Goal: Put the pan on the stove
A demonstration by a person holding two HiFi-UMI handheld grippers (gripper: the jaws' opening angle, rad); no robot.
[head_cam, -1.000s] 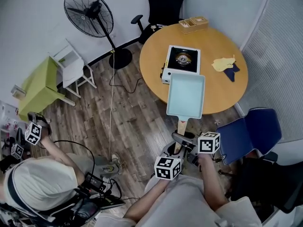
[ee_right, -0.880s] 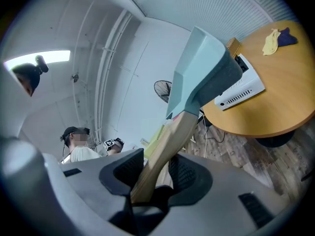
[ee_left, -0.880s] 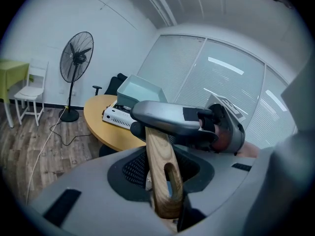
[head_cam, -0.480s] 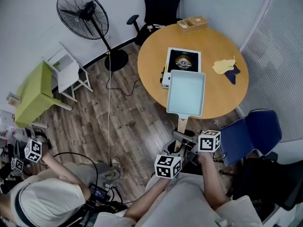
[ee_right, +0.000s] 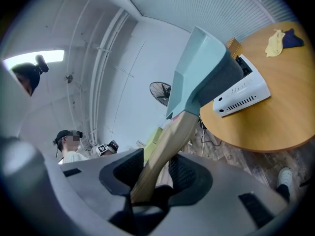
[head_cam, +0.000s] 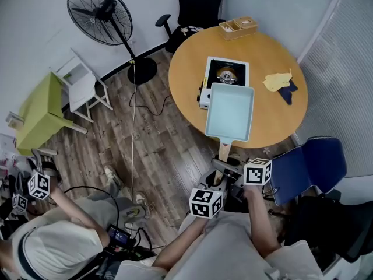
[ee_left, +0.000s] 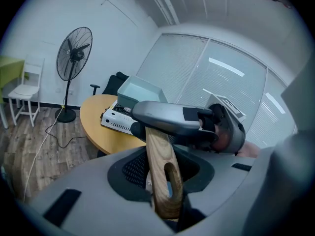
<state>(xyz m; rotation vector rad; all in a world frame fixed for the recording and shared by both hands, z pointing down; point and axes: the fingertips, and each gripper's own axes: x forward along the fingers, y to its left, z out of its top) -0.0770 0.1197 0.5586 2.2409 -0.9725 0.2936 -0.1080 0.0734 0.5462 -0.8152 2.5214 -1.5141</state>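
Observation:
A light-blue rectangular pan (head_cam: 230, 112) hangs over the near edge of the round wooden table (head_cam: 265, 127). Its far rim overlaps the front of the white single-burner stove (head_cam: 226, 74). The pan's wooden handle (head_cam: 224, 152) points back toward me. My left gripper (head_cam: 214, 185) is shut on the end of the handle (ee_left: 162, 176). My right gripper (head_cam: 232, 171) is shut on the same handle (ee_right: 165, 149) a little nearer the pan. In the right gripper view the pan (ee_right: 202, 77) rises above the stove (ee_right: 241, 95).
On the table's right lie a yellow cloth (head_cam: 275, 80) and a dark cloth (head_cam: 287, 90); a wooden box (head_cam: 238, 27) sits at its far edge. Around it stand a black office chair (head_cam: 198, 2), a fan (head_cam: 99, 6), a blue chair (head_cam: 309, 165) and a green table (head_cam: 38, 112). Another person (head_cam: 46, 244) is at lower left.
The pan has moved slightly away from me, further over the stove's front edge. Both grippers stay closed on the handle. The person at lower left has shifted.

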